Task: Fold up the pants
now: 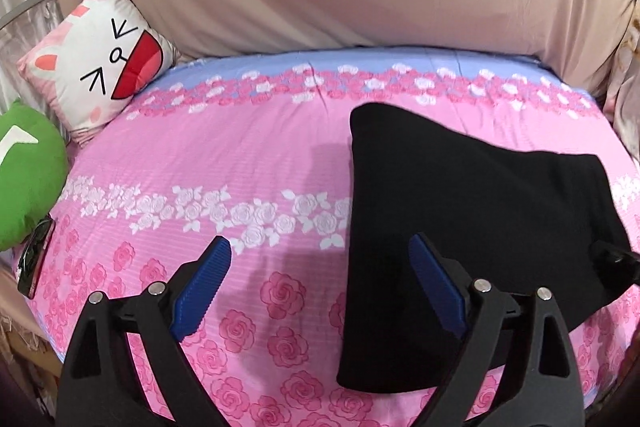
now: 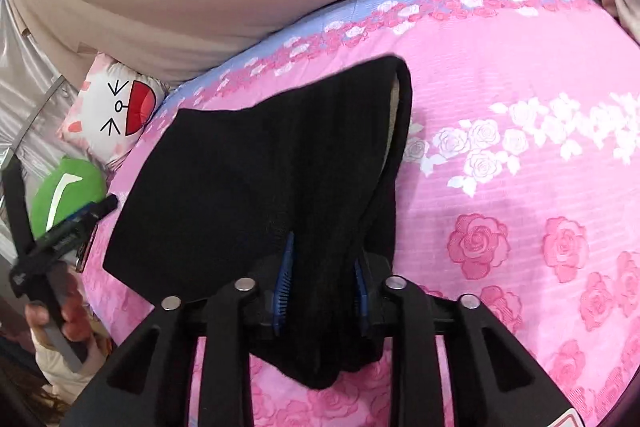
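Pants (image 2: 240,167), black, folded, bunched in right tool (image 2: 322,275)

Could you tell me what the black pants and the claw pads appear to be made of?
Black pants: a soft matte knit, likely cotton jersey, draping limply without shine. Claw pads: blue ribbed rubber or soft plastic, judging by the fine ridges; I cannot tell which.

Right gripper (image 2: 322,269) pads mostly hidden by bunched black pants (image 2: 248,163)
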The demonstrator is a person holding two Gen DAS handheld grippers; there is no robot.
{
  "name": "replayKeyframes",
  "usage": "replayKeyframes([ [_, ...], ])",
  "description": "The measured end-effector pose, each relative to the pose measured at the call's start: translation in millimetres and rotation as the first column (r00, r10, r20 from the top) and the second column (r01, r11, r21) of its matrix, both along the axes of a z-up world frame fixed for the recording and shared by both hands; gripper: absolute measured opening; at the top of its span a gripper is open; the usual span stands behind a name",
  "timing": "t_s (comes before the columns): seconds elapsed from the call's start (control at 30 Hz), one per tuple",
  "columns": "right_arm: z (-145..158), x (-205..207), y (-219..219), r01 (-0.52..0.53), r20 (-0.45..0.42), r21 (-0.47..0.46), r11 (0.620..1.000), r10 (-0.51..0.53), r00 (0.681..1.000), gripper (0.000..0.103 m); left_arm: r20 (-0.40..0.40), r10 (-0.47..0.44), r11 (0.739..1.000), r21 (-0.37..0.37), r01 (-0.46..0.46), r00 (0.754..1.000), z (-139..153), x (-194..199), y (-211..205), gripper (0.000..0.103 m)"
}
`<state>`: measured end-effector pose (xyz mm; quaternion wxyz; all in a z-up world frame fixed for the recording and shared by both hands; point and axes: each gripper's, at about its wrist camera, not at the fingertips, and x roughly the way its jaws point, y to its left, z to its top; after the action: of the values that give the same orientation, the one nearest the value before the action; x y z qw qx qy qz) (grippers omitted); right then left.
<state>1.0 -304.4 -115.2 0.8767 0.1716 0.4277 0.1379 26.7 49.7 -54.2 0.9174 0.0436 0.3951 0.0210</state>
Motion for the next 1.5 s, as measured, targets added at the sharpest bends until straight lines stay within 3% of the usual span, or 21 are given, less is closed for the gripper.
replayKeyframes([
  [0.07, 12, -7, -4, 0.051, 0.028, -0.036, 0.998, -0.050, 0.998, 0.059, -0.009, -0.002, 1.000, -0.003, 0.002, 1.000, -3, 1, -1, 0.088],
  [0.27, 21, -20, -10, 0.089, 0.034, -0.040, 0.995, -0.087, 0.996, 0.069, -0.031, -0.015, 0.999, -0.044, 0.013, 0.999, -3, -2, 0, 0.089],
  [0.37, 15, -19, -5, 0.087, 0.012, -0.030, 0.996, -0.087, 0.996, 0.070, -0.051, -0.055, 0.993, -0.104, 0.049, 0.997, -2, -5, -2, 0.091],
  [0.67, -9, -13, 7, 0.074, -0.063, -0.010, 0.997, -0.074, 0.995, 0.071, -0.095, -0.092, 0.991, -0.111, 0.081, 0.991, -18, -4, -13, 0.093],
  [0.83, -21, -10, 2, 0.075, -0.092, 0.072, 0.995, -0.068, 0.993, 0.072, -0.106, -0.106, 0.984, -0.151, 0.089, 0.989, -27, 2, -12, 0.097],
  [0.97, -24, -8, -1, 0.066, -0.080, 0.118, 0.991, -0.057, 0.995, 0.076, -0.147, -0.172, 0.941, -0.317, 0.118, 0.974, -43, 17, -5, 0.097],
  [1.03, -25, -7, 0, 0.061, -0.069, 0.136, 0.989, -0.052, 0.996, 0.076, -0.181, -0.246, 0.865, -0.484, 0.131, 0.952, -61, 31, 2, 0.097],
  [1.07, -26, -6, 0, 0.055, -0.061, 0.149, 0.987, -0.046, 0.997, 0.076, -0.196, -0.256, 0.841, -0.527, 0.118, 0.946, -69, 35, 5, 0.098],
  [1.1, -27, -5, 1, 0.045, -0.057, 0.161, 0.986, -0.036, 0.998, 0.075, -0.154, -0.253, 0.830, -0.542, 0.132, 0.955, -67, 35, 7, 0.098],
  [1.17, -28, -2, 3, 0.032, -0.045, 0.169, 0.985, -0.025, 0.999, 0.070, -0.140, -0.274, 0.823, -0.547, 0.156, 0.952, -69, 37, 5, 0.089],
  [1.23, -30, 0, 1, 0.030, -0.041, 0.193, 0.981, -0.023, 0.999, 0.055, -0.128, -0.284, 0.810, -0.562, 0.167, 0.950, -69, 36, 5, 0.076],
  [1.27, -32, 1, 0, 0.028, -0.040, 0.219, 0.975, -0.020, 0.999, 0.040, -0.122, -0.279, 0.806, -0.569, 0.164, 0.952, -67, 34, 8, 0.060],
  [1.3, -31, 0, -4, 0.027, -0.035, 0.263, 0.964, -0.019, 0.999, 0.035, -0.115, -0.279, 0.795, -0.584, 0.162, 0.954, -64, 32, 12, 0.055],
  [1.37, -25, -2, -6, 0.025, -0.032, 0.306, 0.952, -0.016, 0.999, 0.032, -0.105, -0.279, 0.784, -0.599, 0.163, 0.955, -55, 28, 19, 0.036],
  [1.5, 10, -14, 7, -0.019, 0.030, 0.287, 0.958, 0.011, 0.999, 0.030, -0.059, -0.291, 0.782, -0.590, 0.202, 0.955, -21, 12, 22, 0.030],
])
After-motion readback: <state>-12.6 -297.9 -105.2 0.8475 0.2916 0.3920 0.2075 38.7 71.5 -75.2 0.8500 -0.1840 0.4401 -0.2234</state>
